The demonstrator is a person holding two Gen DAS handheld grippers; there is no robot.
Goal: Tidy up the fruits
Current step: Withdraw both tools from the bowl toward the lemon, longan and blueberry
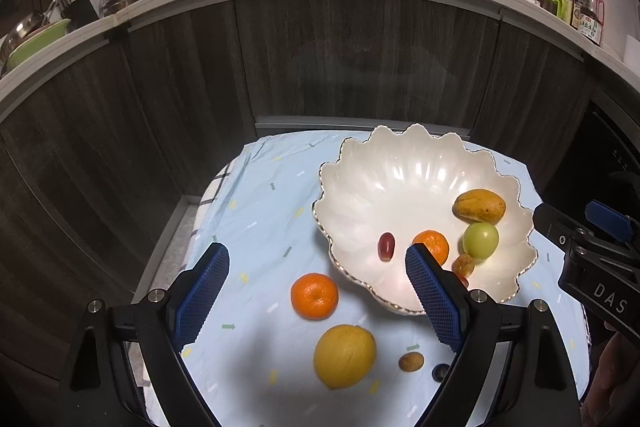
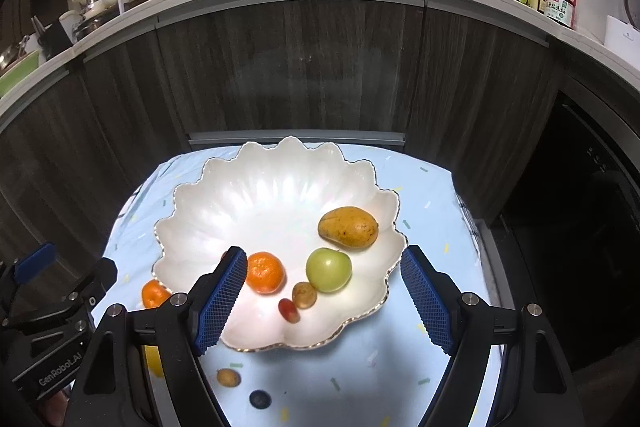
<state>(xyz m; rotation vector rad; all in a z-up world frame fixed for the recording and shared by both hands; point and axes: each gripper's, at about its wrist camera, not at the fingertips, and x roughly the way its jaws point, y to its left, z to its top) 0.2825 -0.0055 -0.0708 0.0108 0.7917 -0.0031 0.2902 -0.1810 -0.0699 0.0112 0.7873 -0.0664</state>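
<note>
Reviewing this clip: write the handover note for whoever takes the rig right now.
Left gripper: jaws open, empty, above the loose orange tangerine.
Right gripper: jaws open, empty, over the white scalloped bowl.
Done, in bowl: yellow mango, green apple, second tangerine, brown longan, two red grapes.
Left on blue cloth: loose tangerine, yellow lemon, small brown longan, dark blueberry.

Readable: "DAS" in white on black body of right gripper (image 1: pixel 610 297), seen from left wrist cam, rest of word cut off. "GenRobot.AI" in white on black body of left gripper (image 2: pixel 56 367), seen from right wrist cam. Chinese chars on label of dark sauce bottle (image 2: pixel 559 9) on counter, too small to make out.
</note>
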